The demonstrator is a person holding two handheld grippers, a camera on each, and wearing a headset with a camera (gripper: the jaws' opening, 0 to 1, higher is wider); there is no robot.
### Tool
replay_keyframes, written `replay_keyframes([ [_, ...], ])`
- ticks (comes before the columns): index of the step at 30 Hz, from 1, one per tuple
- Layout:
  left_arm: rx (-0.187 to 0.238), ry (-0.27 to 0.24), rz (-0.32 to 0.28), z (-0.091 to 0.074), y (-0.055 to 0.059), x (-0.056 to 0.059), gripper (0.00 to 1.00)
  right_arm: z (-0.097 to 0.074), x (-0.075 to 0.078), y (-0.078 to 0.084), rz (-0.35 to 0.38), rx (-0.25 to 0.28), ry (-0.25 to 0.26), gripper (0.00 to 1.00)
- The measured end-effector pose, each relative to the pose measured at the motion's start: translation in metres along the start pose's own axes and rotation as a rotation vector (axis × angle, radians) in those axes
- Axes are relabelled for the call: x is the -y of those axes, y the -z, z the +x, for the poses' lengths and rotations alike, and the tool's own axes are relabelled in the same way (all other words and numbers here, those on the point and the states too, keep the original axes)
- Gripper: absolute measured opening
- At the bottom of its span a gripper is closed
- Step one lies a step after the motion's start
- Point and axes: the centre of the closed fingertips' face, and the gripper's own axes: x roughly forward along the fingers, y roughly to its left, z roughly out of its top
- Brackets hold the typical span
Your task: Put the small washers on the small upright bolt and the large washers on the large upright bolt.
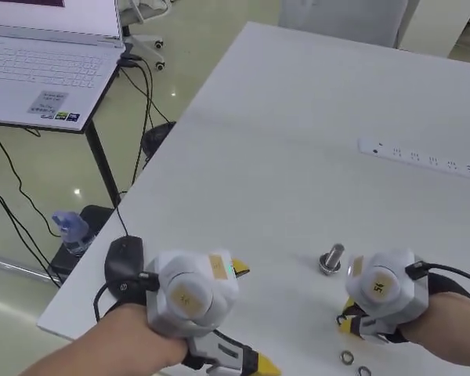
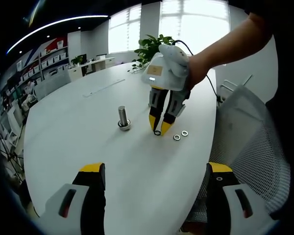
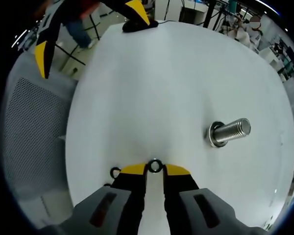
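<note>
While the white table [image 1: 298,141] stretched under everything, the left gripper [image 2: 155,171] hung at its near edge with jaws spread wide, the right gripper [image 3: 155,171], near the upright bolt [image 3: 229,132], pinched a washer [image 3: 155,166] between its tips, and two loose washers [image 2: 177,137] lay just beside them.

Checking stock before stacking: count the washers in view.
3. One washer sits pinched between the fingers of the right gripper; a second washer and third washer lie on the table beside it. More may hide at the bolt base.
</note>
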Motion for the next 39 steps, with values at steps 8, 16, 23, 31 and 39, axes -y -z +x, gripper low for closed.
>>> replay_keyframes([
  [8,0.004,-0.001,0.002,0.000,-0.004,-0.001,0.84,0.001,0.000,-0.001,0.014,-0.033,0.009,0.13],
  [16,0.006,-0.004,0.003,-0.001,-0.006,0.000,0.84,-0.001,0.003,0.003,0.059,-0.021,0.014,0.12],
  [23,0.003,-0.007,0.003,0.001,-0.005,0.001,0.84,-0.015,0.006,0.015,0.111,-0.012,0.016,0.12],
  [31,0.006,-0.010,0.004,0.005,-0.008,-0.001,0.84,-0.041,0.015,0.038,0.166,-0.009,0.043,0.12],
  [39,0.007,-0.012,0.005,0.008,-0.012,-0.001,0.85,-0.059,0.019,0.063,0.206,-0.019,0.064,0.12],
])
